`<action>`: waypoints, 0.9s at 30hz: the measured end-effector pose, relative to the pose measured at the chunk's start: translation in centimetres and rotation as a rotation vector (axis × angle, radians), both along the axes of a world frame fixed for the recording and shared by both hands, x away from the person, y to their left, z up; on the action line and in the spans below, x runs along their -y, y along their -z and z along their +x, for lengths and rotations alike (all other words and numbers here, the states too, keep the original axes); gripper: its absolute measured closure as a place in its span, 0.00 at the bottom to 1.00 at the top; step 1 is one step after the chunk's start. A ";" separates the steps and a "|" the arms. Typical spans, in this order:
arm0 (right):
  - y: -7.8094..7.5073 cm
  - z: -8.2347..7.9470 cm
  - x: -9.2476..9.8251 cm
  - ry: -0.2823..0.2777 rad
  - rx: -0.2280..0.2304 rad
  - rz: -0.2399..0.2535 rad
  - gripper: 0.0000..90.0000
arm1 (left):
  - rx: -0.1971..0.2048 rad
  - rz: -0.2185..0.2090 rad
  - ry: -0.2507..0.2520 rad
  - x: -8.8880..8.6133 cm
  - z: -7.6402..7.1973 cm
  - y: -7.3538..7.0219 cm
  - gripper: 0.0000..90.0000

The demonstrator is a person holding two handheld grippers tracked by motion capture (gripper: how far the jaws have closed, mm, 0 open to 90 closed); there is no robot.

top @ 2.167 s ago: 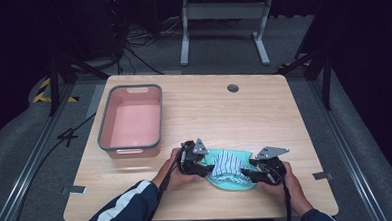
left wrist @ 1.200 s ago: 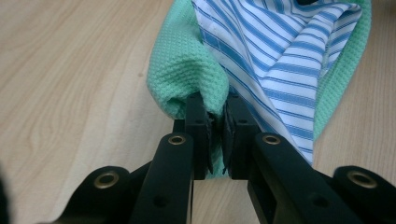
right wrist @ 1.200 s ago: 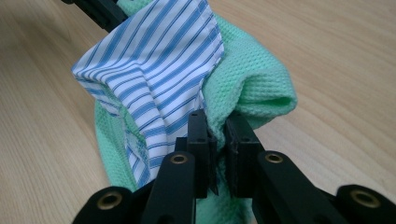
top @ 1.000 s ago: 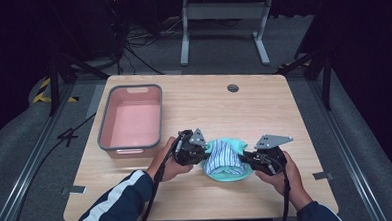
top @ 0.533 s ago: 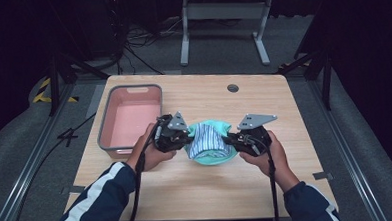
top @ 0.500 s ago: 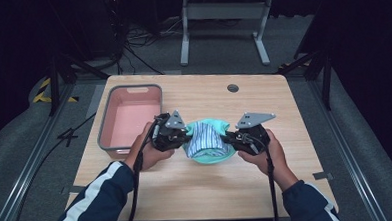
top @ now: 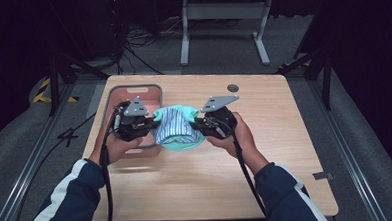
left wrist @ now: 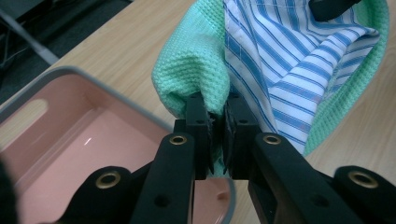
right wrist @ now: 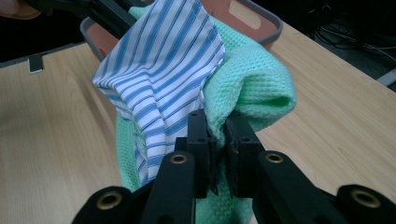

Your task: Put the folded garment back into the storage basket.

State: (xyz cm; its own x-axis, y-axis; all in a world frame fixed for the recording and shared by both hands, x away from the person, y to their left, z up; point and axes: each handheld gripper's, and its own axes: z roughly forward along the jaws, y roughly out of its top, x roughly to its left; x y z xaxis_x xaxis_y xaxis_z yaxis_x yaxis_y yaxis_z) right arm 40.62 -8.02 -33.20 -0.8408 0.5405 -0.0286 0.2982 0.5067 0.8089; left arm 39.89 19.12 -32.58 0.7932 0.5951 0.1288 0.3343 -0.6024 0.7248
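Between the two grippers, above the wooden desk [top: 265, 137], hangs a bundle of cloth: a mint-green waffle towel [top: 181, 141] cradling a blue-and-white striped shirt [top: 170, 125]. It sags at the right edge of the pink bin [top: 148, 92], whose grey rim shows just behind it. The left gripper [left wrist: 215, 122] is clenched on a fold of the green towel, with the bin's pink floor directly below it in the left gripper view. The right gripper [right wrist: 217, 135] pinches the towel's opposite edge, the striped shirt draped against its left jaw. Each gripper is gripped by a hand, with dark sleeves striped in white entering from the bottom of the high view.
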 end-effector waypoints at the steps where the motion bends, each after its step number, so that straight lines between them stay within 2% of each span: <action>1: 0.0 0.0 0.0 0.000 0.000 0.000 0.91 | 0.003 -0.005 -0.017 -0.5 0.0 -0.1 0.92; 8: -0.4 1.3 -3.7 -0.033 0.003 0.017 0.90 | -0.004 0.007 -0.076 -3.9 0.4 -0.3 0.92; 10: -0.4 1.4 -4.1 -0.050 0.010 0.021 0.90 | -0.002 0.011 -0.082 -4.4 0.5 -0.4 0.92; 11: -0.4 1.8 -5.1 -0.053 0.002 0.023 0.90 | 0.000 0.017 -0.096 -5.2 0.6 -0.4 0.92; 13: -0.4 2.0 -5.4 -0.057 0.001 0.024 0.90 | -0.001 0.019 -0.107 -5.7 0.6 -0.5 0.92; 16: -0.4 2.5 -7.1 -0.069 0.006 0.017 0.90 | -0.003 0.009 -0.133 -7.0 0.8 -0.6 0.92; 19: -0.4 2.7 -7.9 -0.079 0.017 0.014 0.90 | -0.001 0.019 -0.142 -7.7 0.9 -0.7 0.92; 20: -0.4 2.8 -8.3 -0.080 0.023 0.010 0.90 | -0.001 0.007 -0.150 -7.9 0.9 -0.6 0.92; 27: 0.0 3.7 -10.0 -0.092 0.017 0.007 0.90 | -0.007 0.007 -0.190 -9.3 1.5 -0.1 0.92</action>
State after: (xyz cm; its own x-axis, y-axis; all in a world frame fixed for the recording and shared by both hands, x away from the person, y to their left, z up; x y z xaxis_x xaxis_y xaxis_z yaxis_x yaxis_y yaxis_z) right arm 44.32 2.00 -33.19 -0.8862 0.4616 -0.0398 0.2373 0.5259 0.8168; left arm 41.39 28.43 -32.46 0.6675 0.7335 0.1285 0.4474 -0.5329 0.7182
